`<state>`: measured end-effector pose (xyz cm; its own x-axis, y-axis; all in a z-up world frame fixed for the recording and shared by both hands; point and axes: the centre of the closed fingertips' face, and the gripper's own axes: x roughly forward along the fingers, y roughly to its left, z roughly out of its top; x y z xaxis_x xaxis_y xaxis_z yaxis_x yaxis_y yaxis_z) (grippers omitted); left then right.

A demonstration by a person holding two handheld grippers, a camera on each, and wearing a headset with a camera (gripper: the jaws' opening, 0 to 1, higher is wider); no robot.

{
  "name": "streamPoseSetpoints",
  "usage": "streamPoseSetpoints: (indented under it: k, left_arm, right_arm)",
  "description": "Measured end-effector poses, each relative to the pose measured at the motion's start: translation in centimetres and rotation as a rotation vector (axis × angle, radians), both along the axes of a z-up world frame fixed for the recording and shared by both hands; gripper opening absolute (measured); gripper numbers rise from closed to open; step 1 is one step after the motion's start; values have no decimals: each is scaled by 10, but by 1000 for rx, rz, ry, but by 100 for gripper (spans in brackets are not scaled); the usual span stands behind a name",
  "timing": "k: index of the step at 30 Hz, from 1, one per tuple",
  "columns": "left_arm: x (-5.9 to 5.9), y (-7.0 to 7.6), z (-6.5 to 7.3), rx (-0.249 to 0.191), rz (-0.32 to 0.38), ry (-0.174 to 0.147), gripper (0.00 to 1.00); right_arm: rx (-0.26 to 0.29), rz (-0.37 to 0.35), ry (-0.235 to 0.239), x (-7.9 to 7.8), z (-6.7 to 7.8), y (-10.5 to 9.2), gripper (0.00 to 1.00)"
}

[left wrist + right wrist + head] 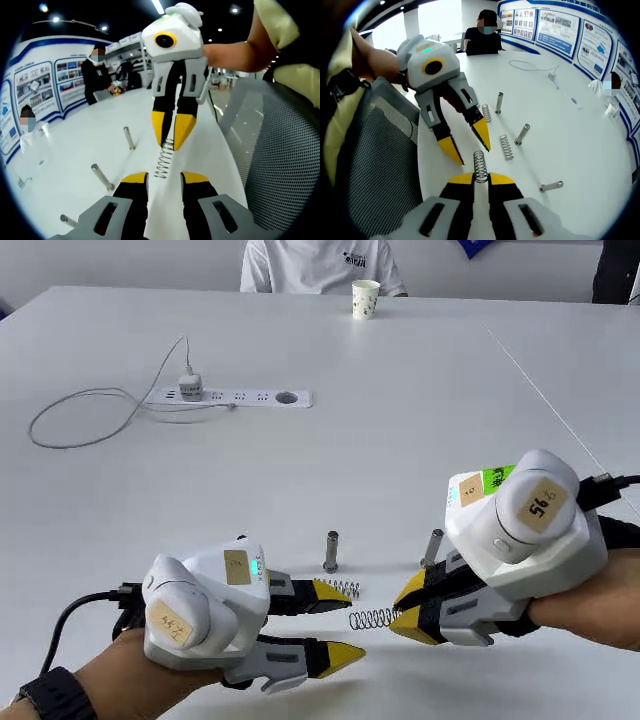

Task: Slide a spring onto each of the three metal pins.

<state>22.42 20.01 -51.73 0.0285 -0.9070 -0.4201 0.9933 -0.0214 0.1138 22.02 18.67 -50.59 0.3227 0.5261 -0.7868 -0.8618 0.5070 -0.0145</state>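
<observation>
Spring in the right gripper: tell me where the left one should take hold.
Take the spring by its free end, which sticks out of the right gripper toward the left gripper. Come in along its length with the fingers open either side of the coils; the far end is already pinched.

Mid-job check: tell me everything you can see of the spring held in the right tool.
The thin silver wire coil spring looks like bare metal, open-wound, roughly straight and not squashed. One end is pinched between the yellow-tipped jaws of the right tool. The rest sticks out forward, roughly level, low over the white table. Its free end points into the gap of the open left tool, with no visible contact. I cannot tell whether it touches the table.
</observation>
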Motion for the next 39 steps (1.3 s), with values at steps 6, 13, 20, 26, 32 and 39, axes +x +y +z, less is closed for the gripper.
streamPoseSetpoints:
  k: [6, 13, 20, 26, 32, 39]
  left_arm:
    - [0, 1, -1, 8, -8, -28, 17]
    - [3, 2, 1, 2, 1, -45, 12]
    - [3, 2, 2, 0, 2, -45, 12]
    - [2, 1, 4, -9, 1, -41, 11]
    - [-1, 0, 4, -13, -10, -33, 12]
    - [-4, -2, 4, -17, -17, -30, 12]
  right_arm:
    - [3, 14, 0, -2, 1, 5, 11]
    - [15, 21, -19, 0, 8, 10, 11]
    - [39, 23, -49, 3, 18, 17, 11]
    - [68, 25, -76, 6, 27, 25, 11]
    - [80, 36, -93, 7, 31, 34, 11]
    - [77, 46, -103, 8, 32, 38, 11]
